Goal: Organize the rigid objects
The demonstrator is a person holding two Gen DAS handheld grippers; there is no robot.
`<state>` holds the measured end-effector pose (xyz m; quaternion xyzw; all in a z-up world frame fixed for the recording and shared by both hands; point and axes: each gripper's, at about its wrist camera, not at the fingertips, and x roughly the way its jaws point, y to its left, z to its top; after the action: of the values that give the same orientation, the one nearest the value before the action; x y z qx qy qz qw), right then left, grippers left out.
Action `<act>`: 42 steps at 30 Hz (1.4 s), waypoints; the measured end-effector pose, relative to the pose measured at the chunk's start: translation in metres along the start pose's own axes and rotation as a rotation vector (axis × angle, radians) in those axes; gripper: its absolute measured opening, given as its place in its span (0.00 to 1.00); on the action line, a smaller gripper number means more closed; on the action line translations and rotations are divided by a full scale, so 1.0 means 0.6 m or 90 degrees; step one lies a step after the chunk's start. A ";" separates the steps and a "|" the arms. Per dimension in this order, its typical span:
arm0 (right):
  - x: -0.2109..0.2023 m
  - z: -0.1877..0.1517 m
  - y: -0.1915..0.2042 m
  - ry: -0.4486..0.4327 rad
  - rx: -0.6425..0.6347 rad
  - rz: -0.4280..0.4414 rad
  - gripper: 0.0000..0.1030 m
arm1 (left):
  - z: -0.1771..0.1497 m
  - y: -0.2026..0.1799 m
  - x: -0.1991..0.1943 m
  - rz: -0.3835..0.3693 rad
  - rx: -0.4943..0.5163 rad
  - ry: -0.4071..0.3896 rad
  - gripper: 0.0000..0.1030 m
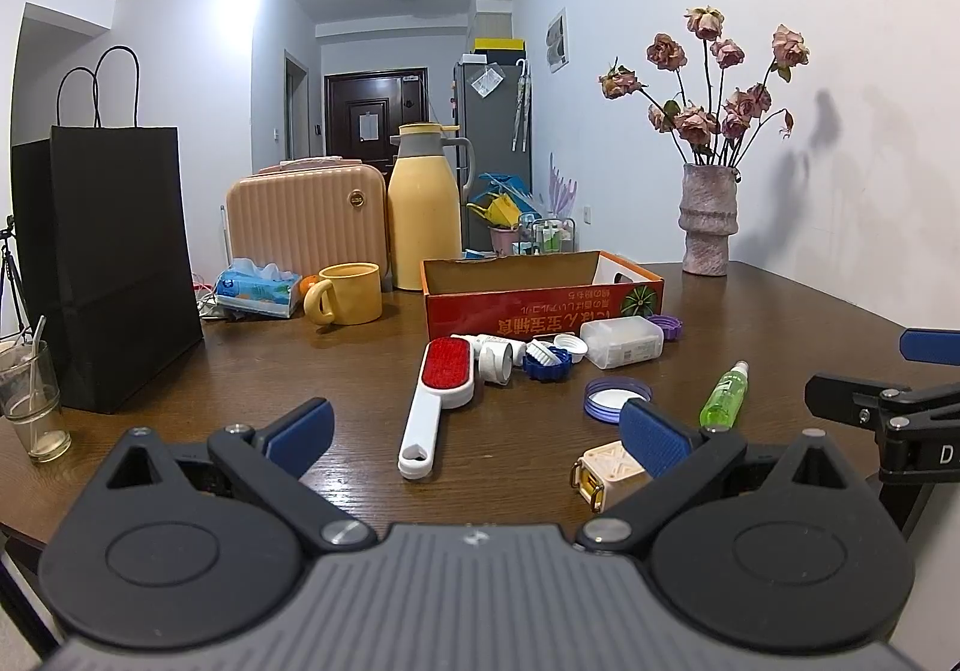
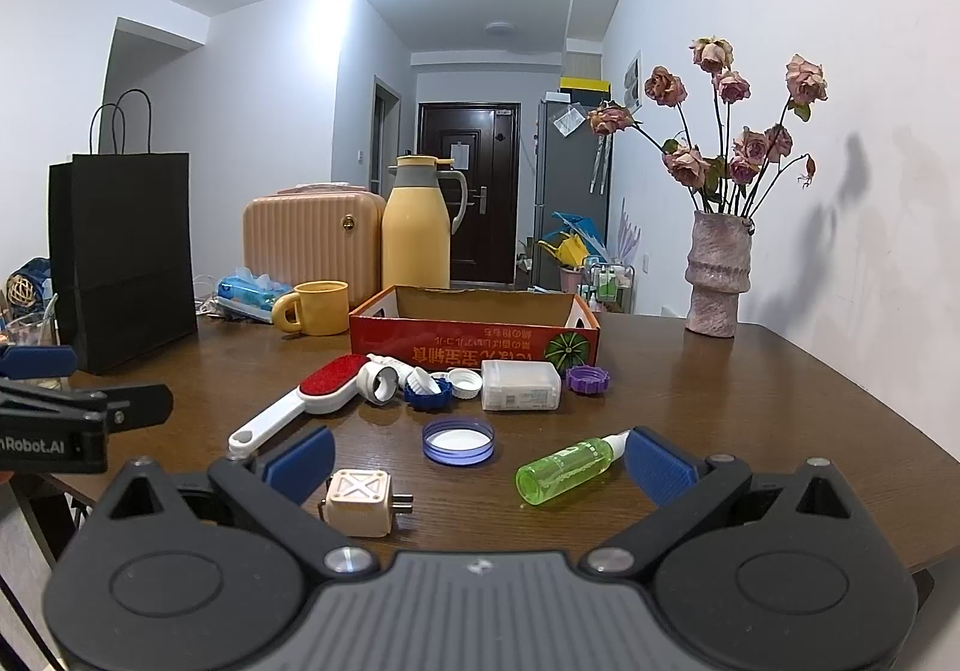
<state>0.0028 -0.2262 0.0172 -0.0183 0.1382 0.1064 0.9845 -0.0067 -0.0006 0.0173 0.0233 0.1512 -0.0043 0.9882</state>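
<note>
The green bottle lies between the gaping right hand-held gripper's fingers.

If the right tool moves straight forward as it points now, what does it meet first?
Probably the blue lid, lying flat midway ahead of the open right tool. The plug and green bottle lie off to either side, though depth is uncertain.

On the counter, the box sits behind a row: brush, caps, case. Nearer lie a lid, bottle to its right, plug to its left. The mug stands left of the box.
</note>
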 end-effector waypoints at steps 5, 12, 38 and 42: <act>0.000 0.000 0.000 0.000 0.000 0.000 1.00 | 0.000 0.000 0.000 0.000 0.000 0.000 1.00; 0.000 0.001 0.000 0.001 0.000 0.000 1.00 | 0.001 0.000 0.000 0.000 0.000 0.000 1.00; 0.081 -0.012 0.025 0.076 0.000 0.041 1.00 | -0.011 0.031 0.062 0.027 -0.011 0.044 1.00; 0.103 -0.013 0.036 0.088 -0.006 0.051 1.00 | -0.017 0.040 0.078 0.030 -0.017 0.059 1.00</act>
<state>0.0540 -0.1927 -0.0075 -0.0250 0.2063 0.1448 0.9674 0.0355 0.0239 -0.0053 0.0142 0.1966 0.0221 0.9801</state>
